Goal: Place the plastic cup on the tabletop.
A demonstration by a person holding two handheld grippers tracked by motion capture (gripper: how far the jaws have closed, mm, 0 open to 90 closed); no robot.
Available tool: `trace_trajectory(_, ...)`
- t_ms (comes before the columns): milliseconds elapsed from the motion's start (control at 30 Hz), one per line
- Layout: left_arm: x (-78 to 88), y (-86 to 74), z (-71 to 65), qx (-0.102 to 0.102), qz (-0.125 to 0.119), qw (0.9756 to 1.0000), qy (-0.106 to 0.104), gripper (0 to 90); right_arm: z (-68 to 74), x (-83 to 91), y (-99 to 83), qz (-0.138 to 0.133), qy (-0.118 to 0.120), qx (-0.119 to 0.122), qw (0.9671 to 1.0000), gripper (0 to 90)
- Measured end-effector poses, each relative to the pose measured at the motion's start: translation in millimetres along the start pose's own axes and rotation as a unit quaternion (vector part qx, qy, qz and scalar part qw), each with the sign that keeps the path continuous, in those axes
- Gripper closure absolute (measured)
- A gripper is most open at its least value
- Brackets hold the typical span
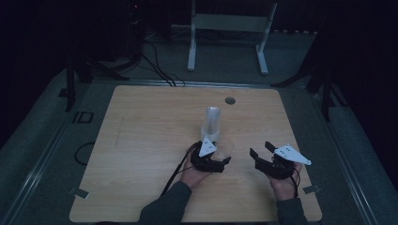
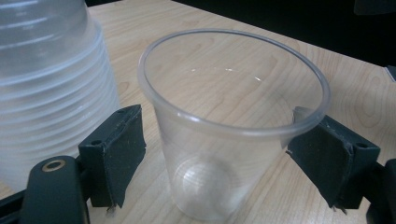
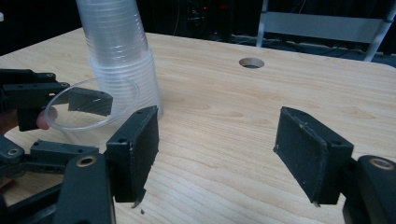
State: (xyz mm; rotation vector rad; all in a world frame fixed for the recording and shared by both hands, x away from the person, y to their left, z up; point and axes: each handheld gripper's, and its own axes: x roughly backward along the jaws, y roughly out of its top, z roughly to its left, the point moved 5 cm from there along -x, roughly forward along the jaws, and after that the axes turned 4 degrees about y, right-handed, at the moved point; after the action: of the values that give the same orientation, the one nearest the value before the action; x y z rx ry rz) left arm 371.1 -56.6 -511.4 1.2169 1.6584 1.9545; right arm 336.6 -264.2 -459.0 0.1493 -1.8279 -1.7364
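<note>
A single clear plastic cup [image 2: 210,158] stands upright on the wooden table [image 1: 141,140], just right of a tall stack of clear cups [image 2: 46,84]. My left gripper [image 2: 223,147] is open around the single cup: there is a gap between the left pad and the cup wall, and the right pad sits at the rim. In the high view the cup [image 1: 226,147] is by the left gripper [image 1: 219,152], below the stack [image 1: 212,123]. My right gripper [image 1: 261,149] rests to the right, open with nothing between its jaws [image 3: 222,149]. From there the stack [image 3: 121,56] and the cup [image 3: 93,109] lie to its left.
A round hole [image 1: 230,100] is cut in the table behind the stack. A white metal stand [image 1: 230,23] and cables are on the floor beyond the table's far edge. Bare wood lies to the left and far right of the hands.
</note>
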Motion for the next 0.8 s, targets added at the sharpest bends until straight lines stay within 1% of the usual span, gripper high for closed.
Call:
trace_trajectory(200,4.2,-2.1,0.1,0.002,-0.003,1.0000,-0.001,18.6,0.2,-0.4,-0.3,0.001,0.000,0.000,1.0000,30.1)
trace_trajectory(467,10.7,-5.9,1.6,0.011,-0.008,0.9999,-0.003,18.6,0.1,-0.8,-1.0,0.002,0.000,0.000,1.0000,30.1)
trace_trajectory(800,26.1,-12.9,3.7,0.021,-0.019,0.9996,-0.005,18.5,-0.1,-0.5,-0.8,0.001,0.000,-0.001,1.0000,30.1)
